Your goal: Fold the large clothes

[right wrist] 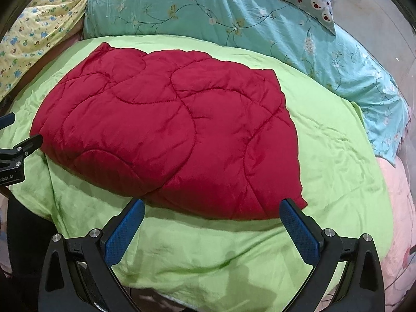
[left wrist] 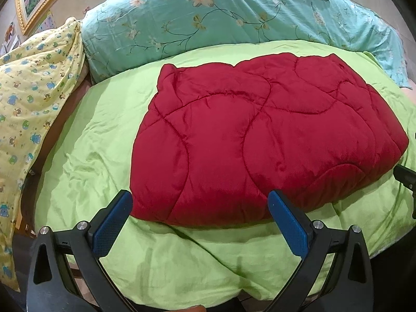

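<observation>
We see the red quilt [left wrist: 262, 140] [right wrist: 166, 135] lying folded into a thick pad on the green sheet [left wrist: 85, 156] [right wrist: 335, 161], its near edge just ahead of both sets of tongs. Our left gripper [left wrist: 200, 205] hangs over the near left corner with its blue pads [left wrist: 111, 226] spread wide and holding nothing; our right gripper [right wrist: 212, 213] hangs over the near right corner, spread the same way. Behind the quilt lie a teal floral duvet [left wrist: 234, 15] [right wrist: 260, 18] and a yellow cloth [left wrist: 33, 83] [right wrist: 44, 23].

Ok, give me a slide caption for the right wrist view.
Open right claw hovers near the front edge of a folded red quilt on a green sheet.
</observation>
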{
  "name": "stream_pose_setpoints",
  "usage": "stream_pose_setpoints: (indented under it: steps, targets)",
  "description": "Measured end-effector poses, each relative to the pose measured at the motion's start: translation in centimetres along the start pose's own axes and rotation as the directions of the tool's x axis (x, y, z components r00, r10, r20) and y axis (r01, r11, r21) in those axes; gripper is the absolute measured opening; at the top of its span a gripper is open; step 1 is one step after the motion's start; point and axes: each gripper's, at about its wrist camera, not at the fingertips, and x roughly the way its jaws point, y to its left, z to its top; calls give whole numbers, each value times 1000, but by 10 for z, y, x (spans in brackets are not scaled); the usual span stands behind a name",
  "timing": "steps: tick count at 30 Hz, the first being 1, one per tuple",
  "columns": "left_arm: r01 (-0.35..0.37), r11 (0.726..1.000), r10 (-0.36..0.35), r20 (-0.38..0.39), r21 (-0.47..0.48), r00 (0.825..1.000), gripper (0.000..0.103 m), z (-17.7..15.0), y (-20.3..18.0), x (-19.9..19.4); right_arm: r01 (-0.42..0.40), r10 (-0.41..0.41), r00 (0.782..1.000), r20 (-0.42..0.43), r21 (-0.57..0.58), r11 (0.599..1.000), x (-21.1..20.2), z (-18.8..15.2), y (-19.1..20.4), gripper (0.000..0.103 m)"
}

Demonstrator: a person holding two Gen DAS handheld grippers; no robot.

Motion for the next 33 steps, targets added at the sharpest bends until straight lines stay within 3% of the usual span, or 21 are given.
stream_pose_setpoints:
  steps: [33]
  targets:
    - [69,996,-69,7,-65,998,103,33,-2,14,-174,170,984,56,87,981,16,44,-1,103]
